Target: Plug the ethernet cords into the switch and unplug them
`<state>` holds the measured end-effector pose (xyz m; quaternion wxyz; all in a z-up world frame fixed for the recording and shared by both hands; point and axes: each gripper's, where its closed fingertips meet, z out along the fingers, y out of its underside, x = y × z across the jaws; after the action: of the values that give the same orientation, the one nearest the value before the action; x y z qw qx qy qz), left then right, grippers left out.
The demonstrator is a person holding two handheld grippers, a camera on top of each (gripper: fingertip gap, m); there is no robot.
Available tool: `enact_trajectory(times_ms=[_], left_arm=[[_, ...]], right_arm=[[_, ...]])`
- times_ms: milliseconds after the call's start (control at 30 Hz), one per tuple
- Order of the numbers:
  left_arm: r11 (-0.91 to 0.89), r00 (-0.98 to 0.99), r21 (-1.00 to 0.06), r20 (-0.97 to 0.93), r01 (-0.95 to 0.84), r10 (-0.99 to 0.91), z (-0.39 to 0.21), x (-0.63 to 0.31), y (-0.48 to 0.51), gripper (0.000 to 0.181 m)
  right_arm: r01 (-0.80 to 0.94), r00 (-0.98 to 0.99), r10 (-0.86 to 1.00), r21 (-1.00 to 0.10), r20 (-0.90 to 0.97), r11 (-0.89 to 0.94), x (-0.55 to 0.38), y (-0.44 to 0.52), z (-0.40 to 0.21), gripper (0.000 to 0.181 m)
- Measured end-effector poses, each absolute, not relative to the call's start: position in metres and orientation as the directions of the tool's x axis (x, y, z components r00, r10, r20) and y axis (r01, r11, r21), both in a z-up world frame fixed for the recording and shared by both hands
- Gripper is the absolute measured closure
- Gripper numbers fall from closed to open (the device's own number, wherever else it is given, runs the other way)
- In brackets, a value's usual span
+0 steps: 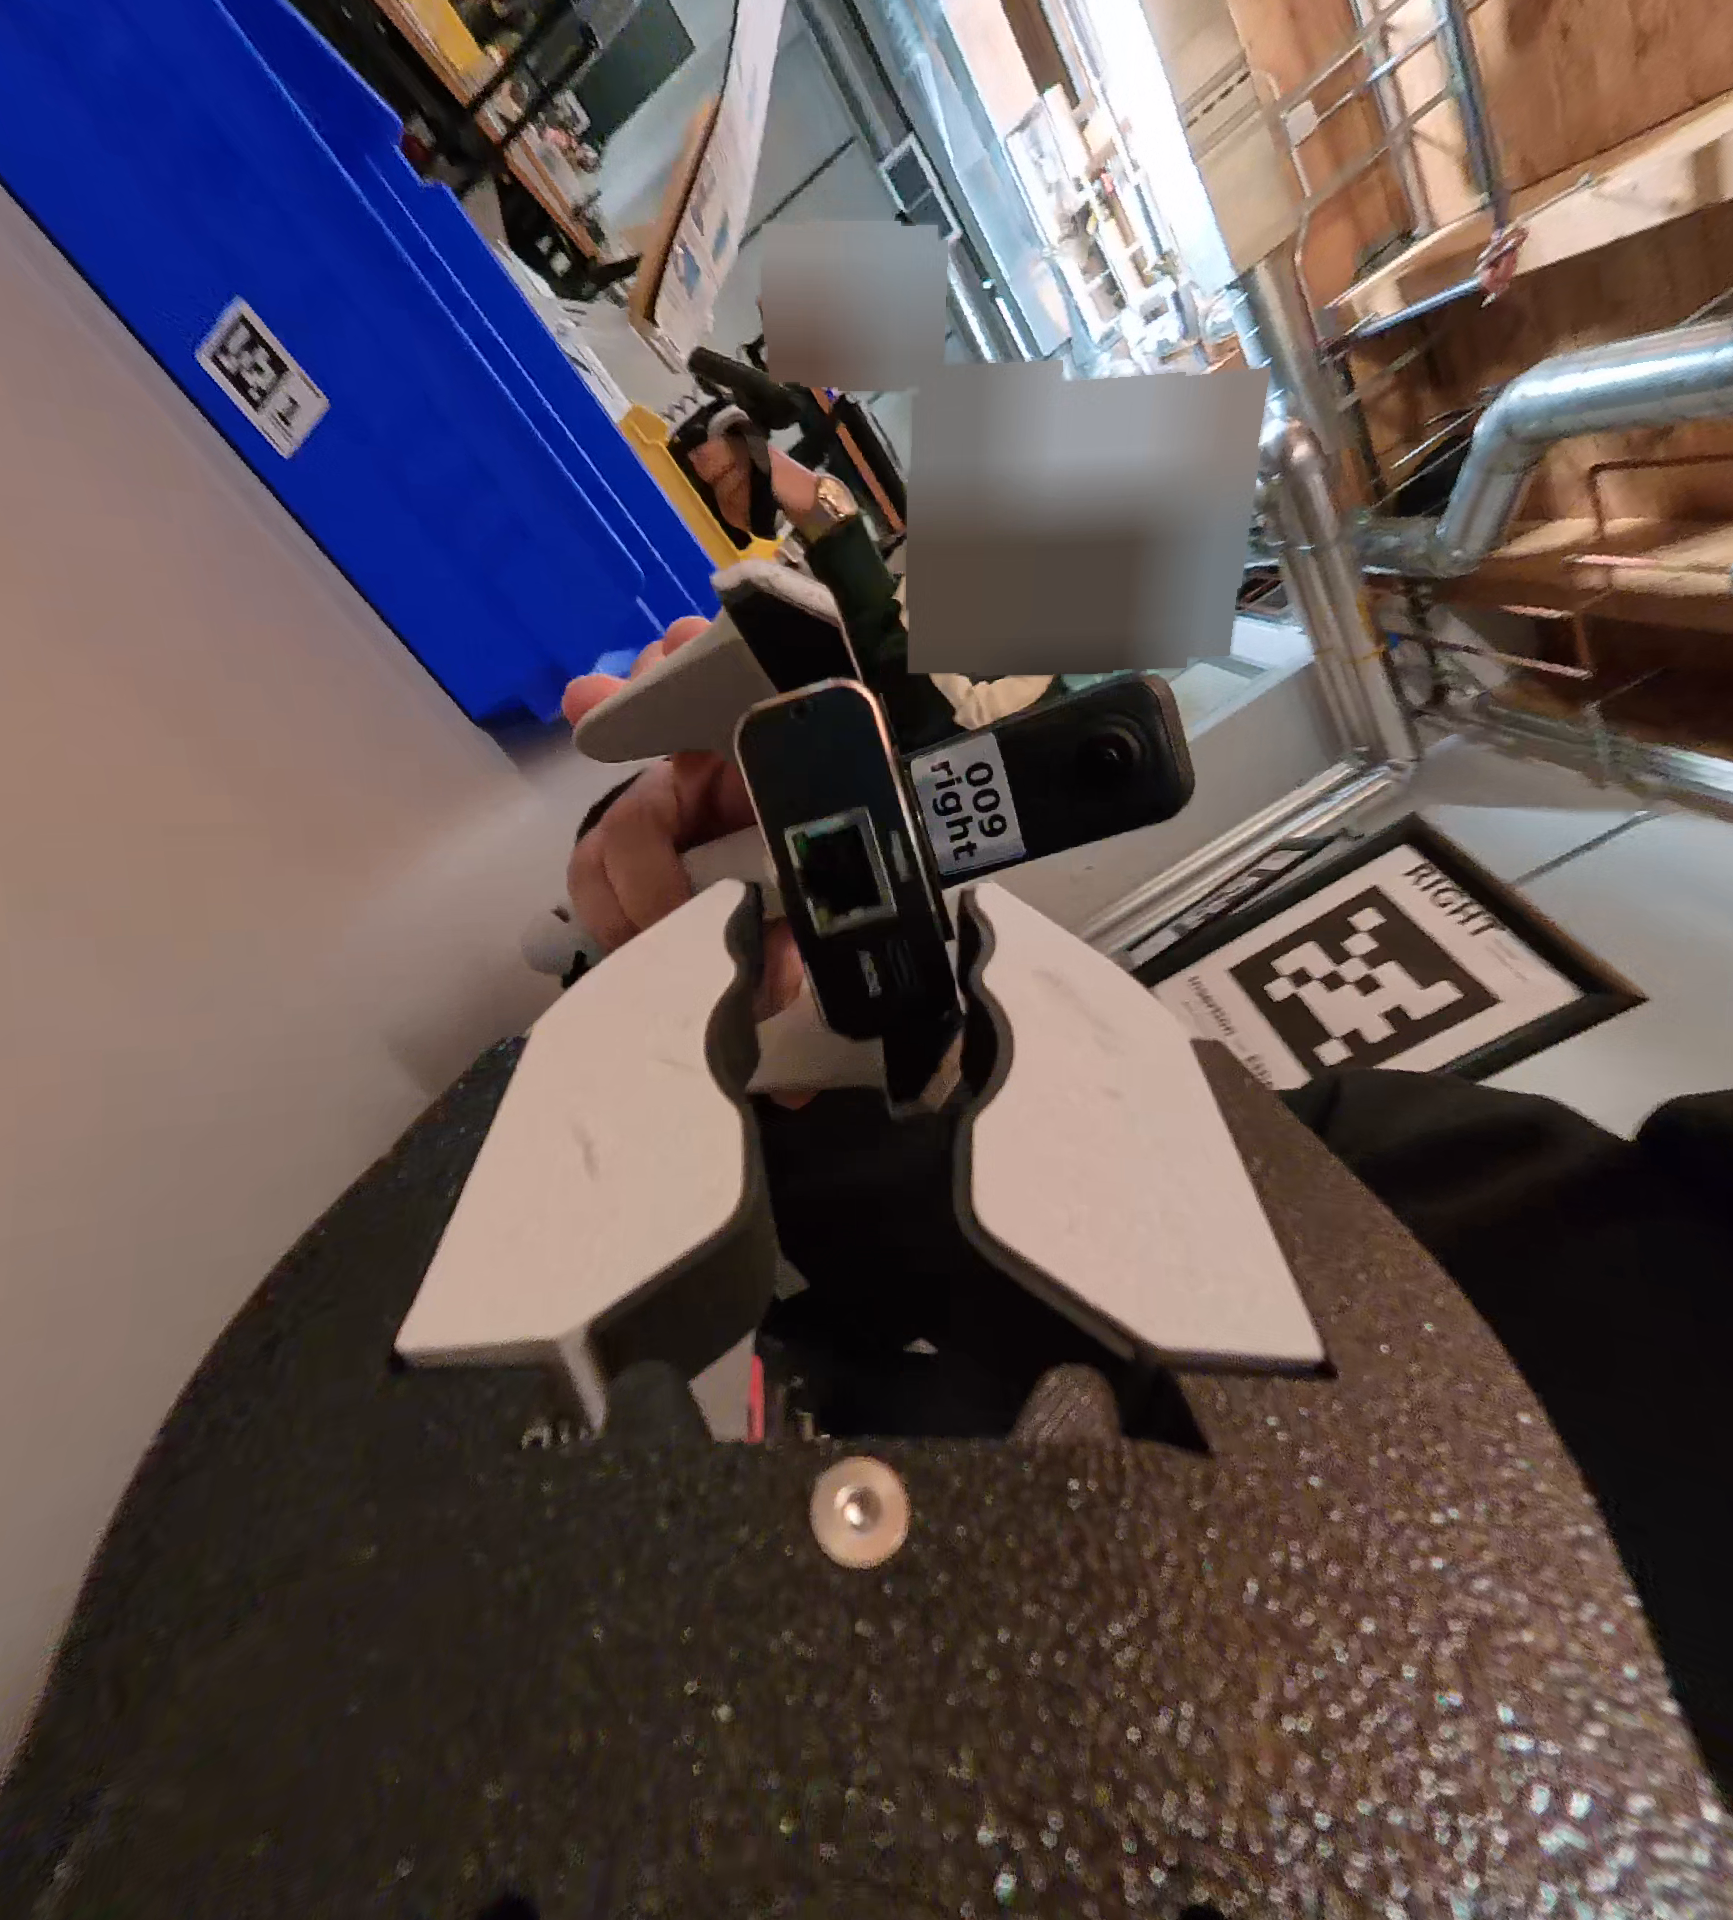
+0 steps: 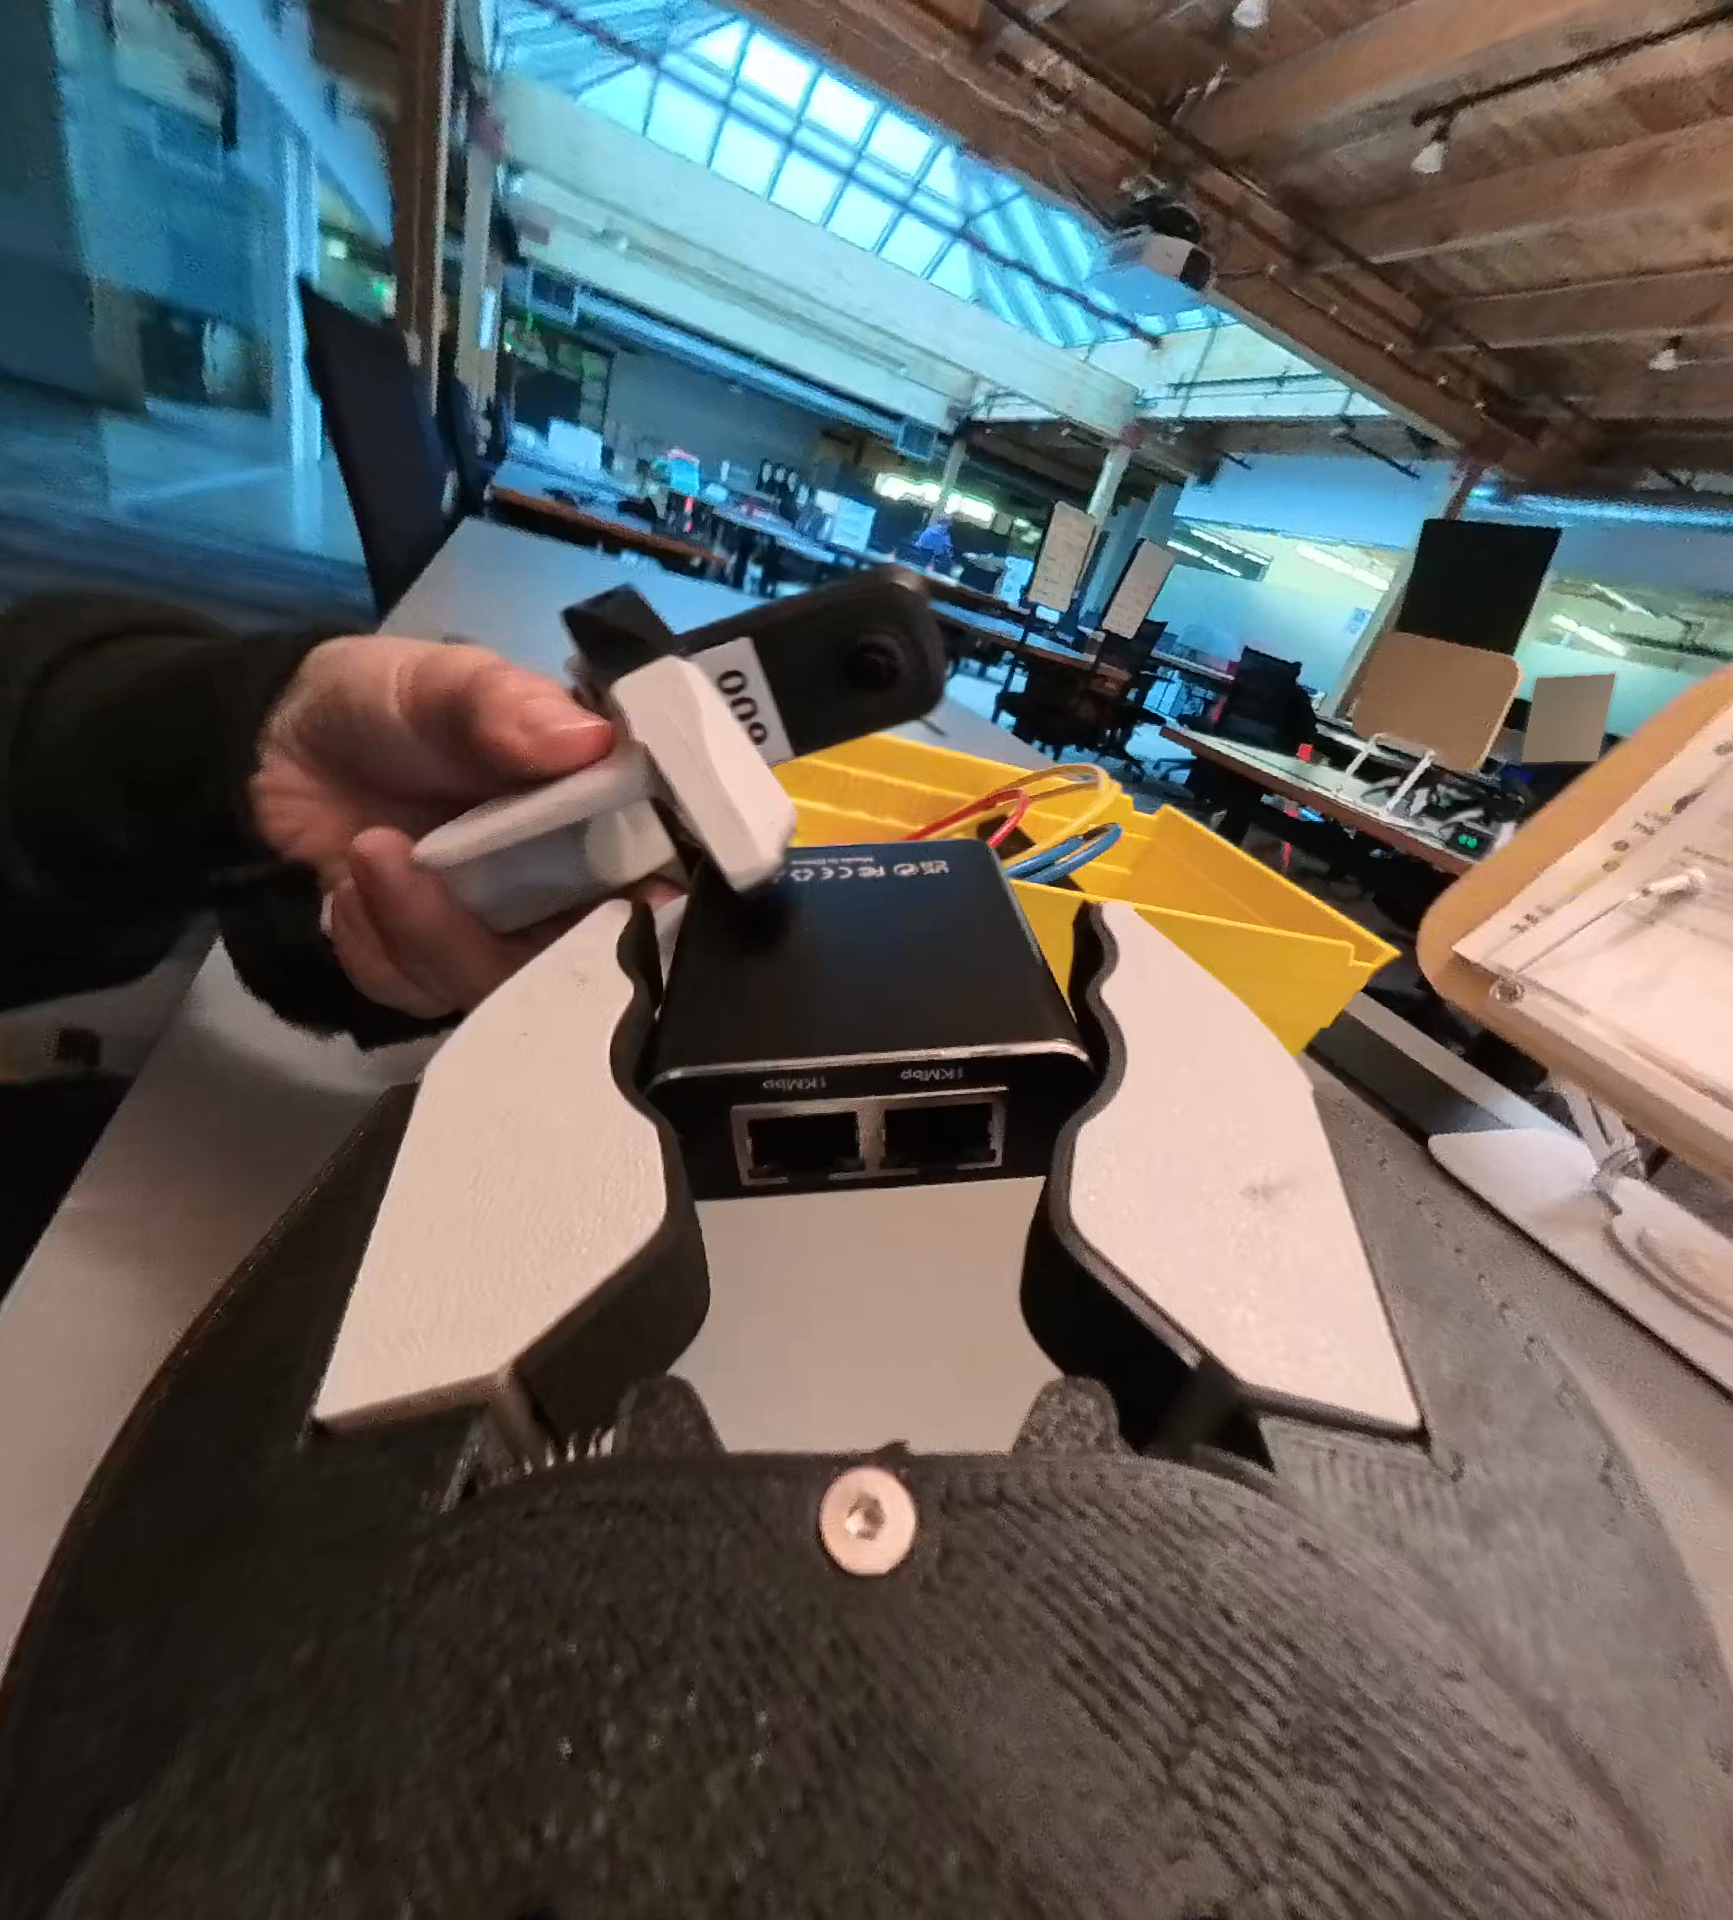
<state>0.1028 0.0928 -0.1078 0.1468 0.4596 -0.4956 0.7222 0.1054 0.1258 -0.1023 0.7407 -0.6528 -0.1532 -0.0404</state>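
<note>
The right gripper (image 2: 867, 1023) clamps the black switch (image 2: 857, 997) by its sides, two empty ports facing the camera. The left gripper (image 1: 857, 971) grips its far end. Beyond, ethernet cords (image 2: 1033, 826) lie in yellow bins (image 2: 1246, 925).

White claw (image 1: 857, 997) fingers, black sleeve (image 2: 62, 748) (dark)

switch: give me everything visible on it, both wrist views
The switch is a small black box, glossy like metal or hard plastic, with rounded edges. One end shows two empty side-by-side ports; the opposite end shows one empty port plus a smaller socket. No cords are plugged in. It is held off the table, gripped by both the right gripper and the left gripper.
</note>
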Motion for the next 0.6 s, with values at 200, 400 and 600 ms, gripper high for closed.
enact_trajectory(times_ms=[200,400,600], left_arm=[[-0.375,-0.607,-0.8,0.6,-0.469,-0.521,-0.095,0.107,0.112,0.14],[-0.113,-0.234,-0.929,0.204,-0.351,-0.95,-0.106,0.113,0.23,0.142],[-0.192,0.109,-0.82,0.158,-0.539,-0.981,-0.155,0.119,0.354,0.14]], right_arm=[[0.001,0.989,0.142,-0.968,0.037,0.25,0.136,0.111,-0.099,0.104],[-0.039,0.992,0.128,-0.965,-0.005,0.26,0.147,0.109,-0.106,0.104],[-0.018,0.99,0.139,-0.974,0.015,0.228,0.143,0.112,-0.114,0.104]])
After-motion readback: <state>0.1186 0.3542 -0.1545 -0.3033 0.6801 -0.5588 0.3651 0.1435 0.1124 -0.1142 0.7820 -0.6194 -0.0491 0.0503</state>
